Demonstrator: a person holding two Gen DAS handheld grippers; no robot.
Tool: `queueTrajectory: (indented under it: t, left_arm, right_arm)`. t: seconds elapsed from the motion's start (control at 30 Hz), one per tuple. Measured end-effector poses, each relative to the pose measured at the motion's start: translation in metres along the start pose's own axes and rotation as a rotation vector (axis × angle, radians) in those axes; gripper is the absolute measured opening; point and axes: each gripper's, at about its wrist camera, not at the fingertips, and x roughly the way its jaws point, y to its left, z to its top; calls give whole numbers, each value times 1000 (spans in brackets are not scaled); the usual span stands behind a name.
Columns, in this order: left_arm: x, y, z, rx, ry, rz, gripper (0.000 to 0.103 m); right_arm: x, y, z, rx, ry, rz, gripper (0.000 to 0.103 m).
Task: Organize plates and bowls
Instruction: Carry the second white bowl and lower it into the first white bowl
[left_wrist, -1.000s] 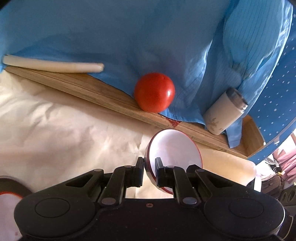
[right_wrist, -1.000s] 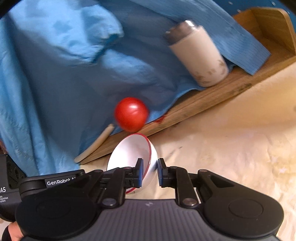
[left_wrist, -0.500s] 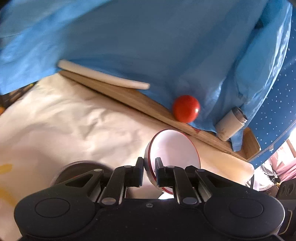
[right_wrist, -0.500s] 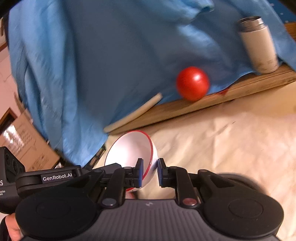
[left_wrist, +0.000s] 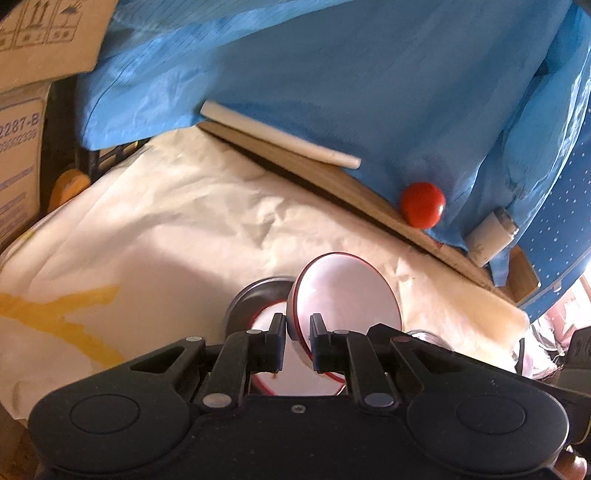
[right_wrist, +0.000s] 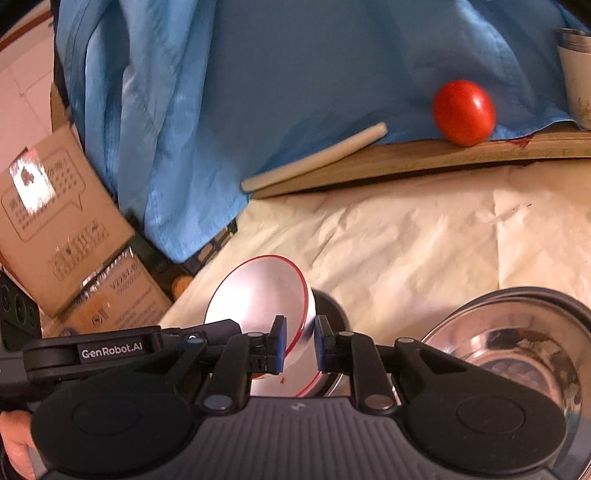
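My left gripper (left_wrist: 298, 341) is clamped on the rim of a small white bowl with a red edge (left_wrist: 347, 291), tipped on its side above the cream cloth (left_wrist: 177, 236). My right gripper (right_wrist: 300, 345) pinches the rim of a second red-edged bowl (right_wrist: 258, 299) the same way. Beneath the left one I see a dark-rimmed plate (left_wrist: 255, 295) with a white, red-lined dish on it, though my own fingers hide most of that, so I cannot say how many pieces are stacked there. To my right a steel bowl (right_wrist: 517, 343) sits nested in a dark one. I judge the sorting partly done: some pieces are gathered, and both held bowls are yet to be set down. The tomato (right_wrist: 463, 112), the white stick (right_wrist: 314, 158) and the cup (left_wrist: 491, 236) on the wooden board (left_wrist: 332, 177) lie well apart.
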Motion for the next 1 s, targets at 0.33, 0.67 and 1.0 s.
queueTrajectory:
  t: [0.33,0.67,1.0]
  left_arm:
    - [6,2,-10,55,24,31,14]
    - [7,2,-12,71,36,45,14]
    - [7,2,-12,77,37,57,14]
  right_arm:
    - [12,13,-10,-69,51,-64,18]
    - [13,17,-14,-82,57,-72,18]
    - [15,19,-17,-81,60,-66,18]
